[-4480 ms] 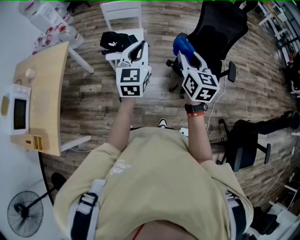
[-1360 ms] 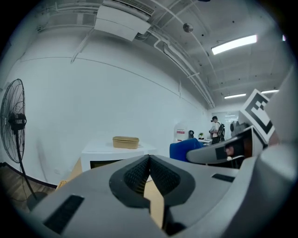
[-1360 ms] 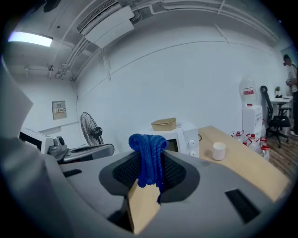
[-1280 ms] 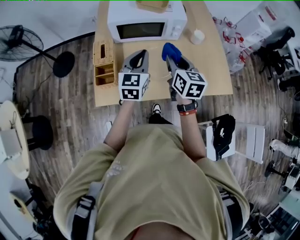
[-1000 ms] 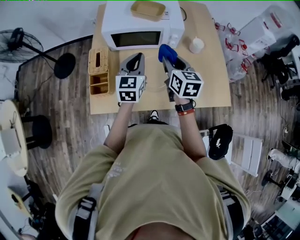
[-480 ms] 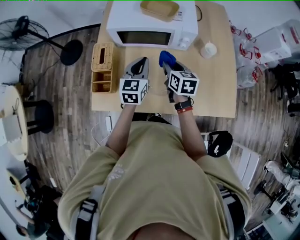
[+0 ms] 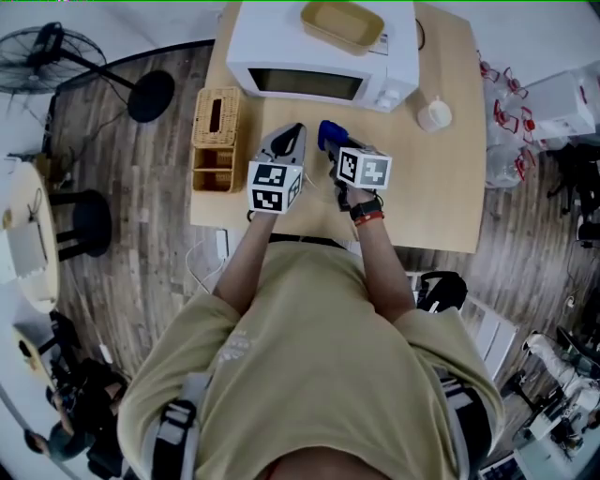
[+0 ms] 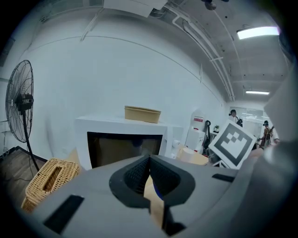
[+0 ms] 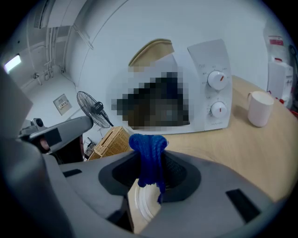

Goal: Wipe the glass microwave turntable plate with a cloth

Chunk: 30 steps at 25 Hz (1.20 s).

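My right gripper (image 7: 336, 150) is shut on a bunched blue cloth (image 7: 328, 132), which sticks up between its jaws (image 9: 148, 155). My left gripper (image 7: 287, 142) hangs beside it on the left, jaws shut with nothing between them (image 8: 149, 175). Both hover over the front part of the wooden table (image 7: 441, 197), pointing at the white microwave (image 7: 314, 61), whose door is shut. I cannot make out a glass turntable plate. A pale ridged shape (image 9: 143, 204) shows in the gap under the cloth, and I cannot tell what it is.
A tan tray (image 7: 342, 25) lies on top of the microwave. A wicker box (image 7: 217, 141) stands at the table's left end and a white cup (image 7: 434, 114) at the right. A standing fan (image 7: 47, 56) and a stool (image 7: 80, 225) are on the floor to the left.
The person has turned from the chairs to the table and stepped up to it. Both grippers now sit nearer the microwave. The blue cloth has stayed in the right gripper throughout.
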Motion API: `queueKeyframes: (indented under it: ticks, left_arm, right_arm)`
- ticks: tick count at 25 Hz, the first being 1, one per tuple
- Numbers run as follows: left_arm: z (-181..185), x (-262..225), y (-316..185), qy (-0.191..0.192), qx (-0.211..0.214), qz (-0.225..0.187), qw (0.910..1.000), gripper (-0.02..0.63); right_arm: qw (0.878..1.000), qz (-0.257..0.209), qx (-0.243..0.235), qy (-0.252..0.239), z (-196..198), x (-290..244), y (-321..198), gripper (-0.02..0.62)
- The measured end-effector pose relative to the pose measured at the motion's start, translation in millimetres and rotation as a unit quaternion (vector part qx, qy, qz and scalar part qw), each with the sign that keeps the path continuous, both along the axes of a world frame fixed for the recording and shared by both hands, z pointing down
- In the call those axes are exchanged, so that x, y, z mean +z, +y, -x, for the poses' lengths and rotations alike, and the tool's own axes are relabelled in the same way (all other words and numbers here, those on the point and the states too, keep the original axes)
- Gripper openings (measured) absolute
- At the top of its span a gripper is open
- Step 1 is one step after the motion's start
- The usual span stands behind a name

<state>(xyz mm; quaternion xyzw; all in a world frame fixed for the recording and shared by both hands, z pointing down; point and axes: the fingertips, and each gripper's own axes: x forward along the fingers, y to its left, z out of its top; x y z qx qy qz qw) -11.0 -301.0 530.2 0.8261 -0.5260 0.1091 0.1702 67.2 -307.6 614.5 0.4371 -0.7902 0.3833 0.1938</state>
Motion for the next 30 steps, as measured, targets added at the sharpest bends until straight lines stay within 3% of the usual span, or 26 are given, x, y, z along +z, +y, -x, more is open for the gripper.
queueKeyframes:
  ticks: [5, 8, 16, 25, 30]
  left_arm:
    - [13.8, 5.5, -10.5, 0.007, -0.008, 0.004, 0.9999, 0.019]
    - [18.7, 11.3, -15.5, -0.008, -0.01, 0.006, 0.9999, 0.02]
    - [6.2, 19.9, -20.0, -0.011, 0.028, 0.011, 0.9995, 0.02]
    - [-4.4, 26.6, -26.9, -0.011, 0.055, 0.02, 0.9982, 0.02]
    - [-7.8, 26.6, -33.2, -0.003, 0.058, 0.02, 0.9981, 0.02]
  right_arm:
    - [1.0, 0.03, -0.002, 0.001, 10.3, 27.4, -7.9, 0.137]
    - [0.999, 0.053, 0.0, -0.01, 15.6, 43.1, -13.1, 0.137]
    - [0.994, 0.096, 0.002, -0.047, 31.6, 76.6, -29.2, 0.137]
    - [0.989, 0.126, 0.024, -0.079, 34.2, 105.9, -46.7, 0.134]
    - [0.99, 0.125, 0.014, -0.068, 25.9, 114.5, -46.7, 0.133]
